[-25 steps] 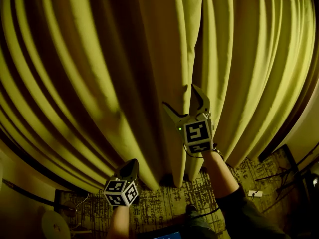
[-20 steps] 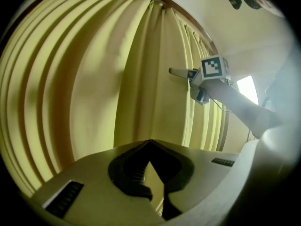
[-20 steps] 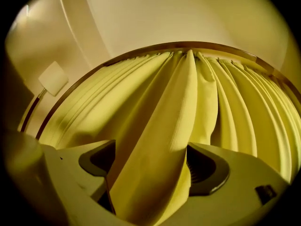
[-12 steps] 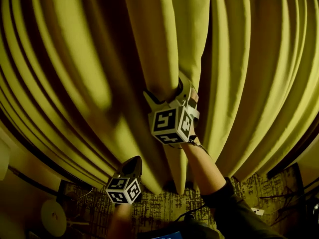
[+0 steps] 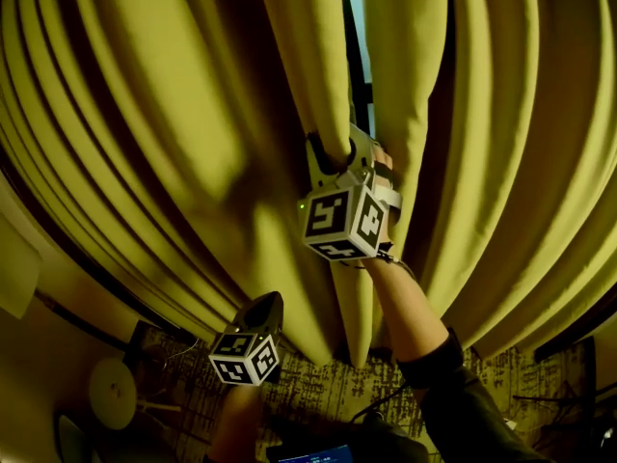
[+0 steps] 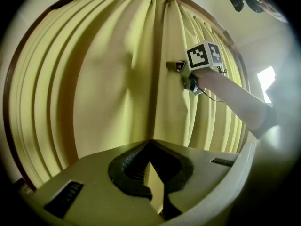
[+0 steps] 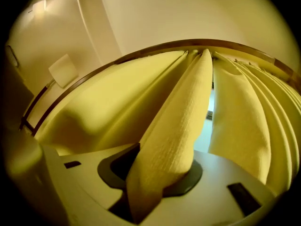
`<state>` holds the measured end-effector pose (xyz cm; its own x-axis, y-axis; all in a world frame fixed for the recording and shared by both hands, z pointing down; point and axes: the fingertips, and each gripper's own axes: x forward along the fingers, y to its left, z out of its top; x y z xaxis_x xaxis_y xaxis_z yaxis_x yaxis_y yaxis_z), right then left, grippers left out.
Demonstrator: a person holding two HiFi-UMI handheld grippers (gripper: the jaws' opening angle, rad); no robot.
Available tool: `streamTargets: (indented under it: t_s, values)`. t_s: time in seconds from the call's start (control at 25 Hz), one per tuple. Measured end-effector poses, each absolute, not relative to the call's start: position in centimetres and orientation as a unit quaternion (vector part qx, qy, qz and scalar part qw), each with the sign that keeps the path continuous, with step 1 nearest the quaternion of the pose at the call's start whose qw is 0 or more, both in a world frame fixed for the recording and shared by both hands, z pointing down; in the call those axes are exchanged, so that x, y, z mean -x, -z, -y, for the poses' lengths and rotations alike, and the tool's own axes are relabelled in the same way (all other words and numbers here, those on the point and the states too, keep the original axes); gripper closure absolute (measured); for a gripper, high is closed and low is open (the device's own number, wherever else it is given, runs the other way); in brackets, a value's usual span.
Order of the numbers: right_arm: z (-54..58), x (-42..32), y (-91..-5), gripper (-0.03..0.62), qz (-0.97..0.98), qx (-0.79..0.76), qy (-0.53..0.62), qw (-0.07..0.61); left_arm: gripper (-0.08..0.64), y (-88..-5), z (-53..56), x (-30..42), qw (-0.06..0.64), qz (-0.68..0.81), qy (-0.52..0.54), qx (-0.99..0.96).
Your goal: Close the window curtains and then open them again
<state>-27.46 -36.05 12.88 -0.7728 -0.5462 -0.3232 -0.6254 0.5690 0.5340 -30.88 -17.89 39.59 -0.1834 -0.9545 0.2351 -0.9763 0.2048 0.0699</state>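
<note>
Right gripper (image 5: 339, 149) had just been closing, its fingers clamped on the left curtain (image 5: 307, 56) at its edge fold, beside the narrow gap (image 5: 355, 37). Left gripper (image 5: 264, 305) hung low, fingers shut and empty. A hard tug could've slipped that thin bite free.

In the head view, a fold of the yellow-green pleated fabric curtain (image 5: 308, 66) is covering the fingertips of the right hand-held gripper (image 5: 341, 152), whose jaws have just been closing on it. In the right gripper view the same fold is filling the gap and hiding the pads. At 7 o'clock in the head view, the left hand-held gripper (image 5: 262, 312) is pointing away, its own body masking its jaws there. The top edge is cutting off the curtain. Fabric is hiding all but a narrow strip of window glass (image 5: 359, 56) at 12 o'clock. At 8 o'clock a pale round disc (image 5: 113, 392) is lying too dark to identify.
</note>
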Motion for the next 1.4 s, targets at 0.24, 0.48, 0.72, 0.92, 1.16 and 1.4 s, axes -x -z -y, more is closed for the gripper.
streamTargets:
  t_s: [0.24, 0.48, 0.72, 0.92, 1.16, 1.4]
  values:
    - [33.5, 30.4, -11.7, 0.543, -0.877, 0.311, -0.363, 0.058, 0.572, -37.7, 18.4, 34.2, 0.097, 0.762, -0.034, -0.639]
    - [30.7, 34.9, -11.4, 0.545, -0.864, 0.288, -0.413, 0.023, 0.571, -36.6, 17.5, 38.1, 0.097, 0.764, -0.024, -0.638]
    - [26.8, 40.2, -11.2, 0.535, -0.857, 0.242, -0.455, 0.015, 0.571, -35.4, 16.2, 42.8, 0.113, 0.774, 0.000, -0.623]
    - [23.7, 44.8, -11.0, 0.534, -0.853, 0.205, -0.479, 0.016, 0.571, -34.3, 15.5, 45.8, 0.116, 0.783, 0.007, -0.611]
    - [20.5, 50.0, -9.9, 0.532, -0.852, 0.177, -0.492, 0.022, 0.571, -33.8, 13.6, 49.7, 0.125, 0.794, 0.019, -0.595]
    - [17.6, 54.8, -8.2, 0.532, -0.845, 0.168, -0.507, 0.030, 0.572, -33.0, 10.9, 54.7, 0.134, 0.803, 0.038, -0.579]
